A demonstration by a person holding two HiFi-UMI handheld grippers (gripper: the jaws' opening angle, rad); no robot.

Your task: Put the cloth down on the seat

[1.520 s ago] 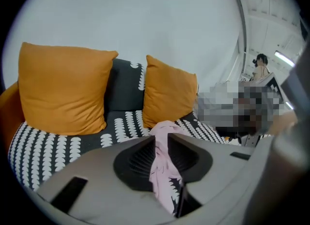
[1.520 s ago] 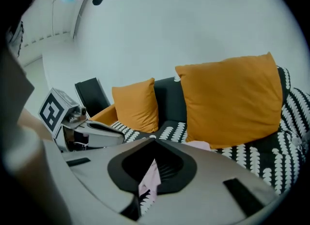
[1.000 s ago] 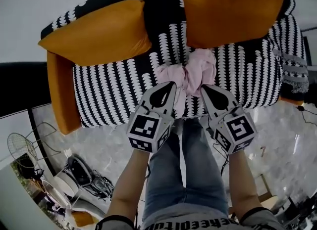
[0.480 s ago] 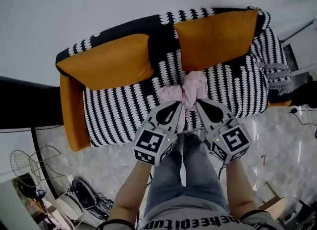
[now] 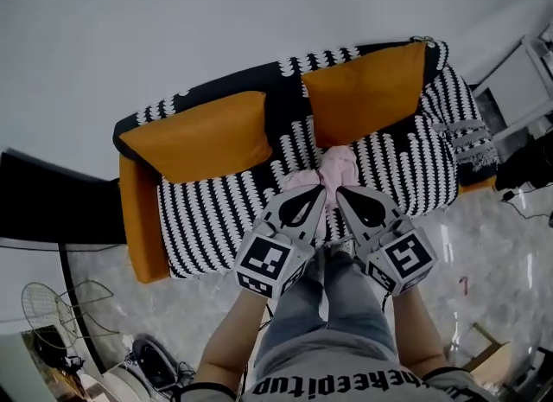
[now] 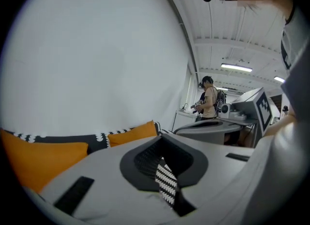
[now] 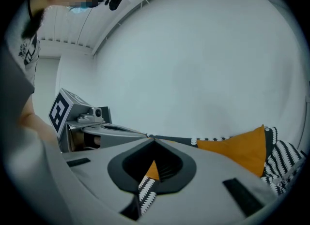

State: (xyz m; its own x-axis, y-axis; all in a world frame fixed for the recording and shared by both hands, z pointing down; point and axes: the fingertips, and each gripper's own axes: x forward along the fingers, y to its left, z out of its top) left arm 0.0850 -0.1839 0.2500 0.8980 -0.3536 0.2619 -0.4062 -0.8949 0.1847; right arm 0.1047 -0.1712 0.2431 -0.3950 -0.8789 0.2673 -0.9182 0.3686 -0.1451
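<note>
- Pale pink crumpled cloth [image 5: 335, 167]: lies bunched on the seat of the sofa with the black-and-white patterned cover [image 5: 216, 210], in front of the gap between the two back cushions. Neither tool holds it.
- Left tool [image 5: 313, 197]: jaws closed together, nothing gripped. In the left gripper view only a sliver of patterned sofa cover shows through the slit.
- Right tool [image 5: 350, 199]: jaws closed together, nothing gripped. In the right gripper view the slit shows patterned cover and a patch of orange.
- In the head view both tool tips sit side by side at the near edge of the cloth. Contact cannot be determined from that view.
- Larger orange cushion [image 5: 199, 137] leans on the backrest to the left; second orange cushion [image 5: 367, 93] to the right, above the cloth.
- Orange side panel [image 5: 143, 227] at the sofa's left end; grey fringed throw [image 5: 462, 132] over the right end.
- Sofa stands against a plain pale wall [image 5: 216, 28] on a glossy marbled floor [image 5: 484, 253].
- Operator's legs in blue jeans [image 5: 328, 305] stand at the front edge of the seat.
- A bystander with a backpack [image 6: 209, 98] is visible far off in the left gripper view.
</note>
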